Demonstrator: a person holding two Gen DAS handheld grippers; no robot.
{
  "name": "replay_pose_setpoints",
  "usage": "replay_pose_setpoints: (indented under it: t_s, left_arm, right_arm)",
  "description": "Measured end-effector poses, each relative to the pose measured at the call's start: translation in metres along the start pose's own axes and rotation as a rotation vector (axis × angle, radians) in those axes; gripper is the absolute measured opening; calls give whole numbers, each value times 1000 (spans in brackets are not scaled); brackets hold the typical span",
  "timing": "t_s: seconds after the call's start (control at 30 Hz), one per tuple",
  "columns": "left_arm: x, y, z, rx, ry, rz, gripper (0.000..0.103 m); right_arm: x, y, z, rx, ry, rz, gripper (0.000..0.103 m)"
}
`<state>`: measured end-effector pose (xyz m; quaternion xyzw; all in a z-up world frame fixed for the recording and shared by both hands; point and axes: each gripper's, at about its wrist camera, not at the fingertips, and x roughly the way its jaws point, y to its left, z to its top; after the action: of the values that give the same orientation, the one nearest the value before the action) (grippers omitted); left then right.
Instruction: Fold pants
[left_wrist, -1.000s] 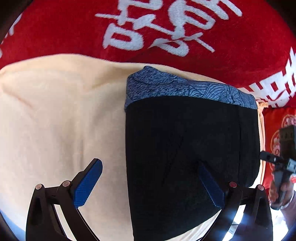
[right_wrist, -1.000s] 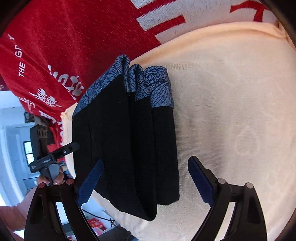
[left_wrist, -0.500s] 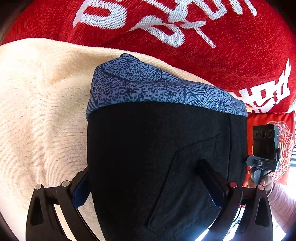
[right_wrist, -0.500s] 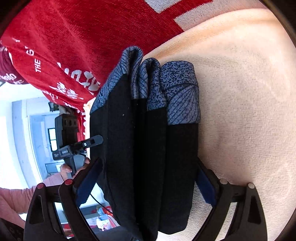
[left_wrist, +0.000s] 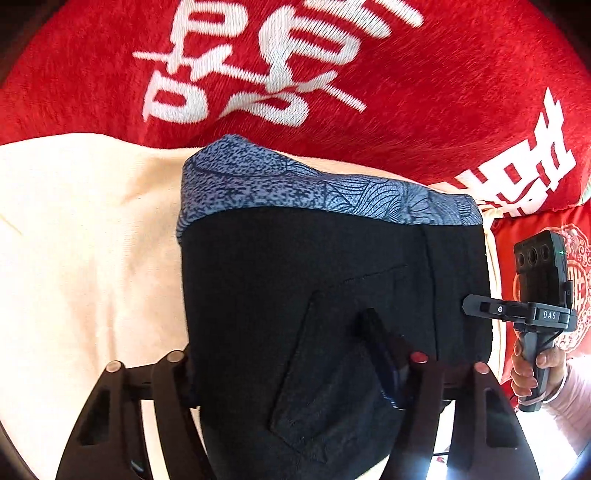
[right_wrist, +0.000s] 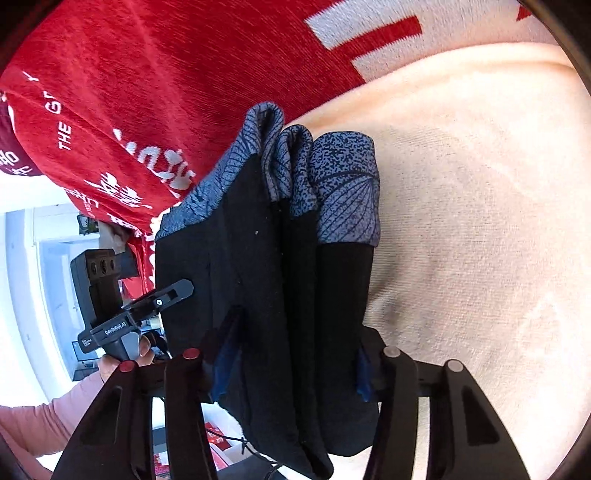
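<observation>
The folded pants (left_wrist: 295, 280) are matt black knit cloth with a printed blue waistband (left_wrist: 314, 188); cream towel (left_wrist: 85, 229) looks soft, red blanket (left_wrist: 406, 74) fuzzy

The left claw (left_wrist: 280, 365) is clamped on the folded pants (left_wrist: 332, 295), one finger under the fabric's left edge, the other (left_wrist: 384, 350) pressed on top. The right claw (right_wrist: 295, 365) grips the stacked layers from both sides, blue pads (right_wrist: 225, 362) against the cloth. Each hand (left_wrist: 535, 365) wraps a claw's handle, sleeves covering the wrists
</observation>
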<state>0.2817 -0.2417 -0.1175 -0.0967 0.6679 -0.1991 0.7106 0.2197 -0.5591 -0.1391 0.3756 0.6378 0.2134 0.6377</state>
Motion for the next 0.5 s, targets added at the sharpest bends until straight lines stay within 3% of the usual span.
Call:
replay_pose_setpoints:
  t_s: [0.2,0.5]
  left_arm:
    - [-23,-8,-19,40,-3,-19,68]
    - [-61,11,-72,46,31,-31,68]
  right_arm:
    - [-14,20,-24,5,-31,30,52]
    - [1,40,-108,101,-63,77,52]
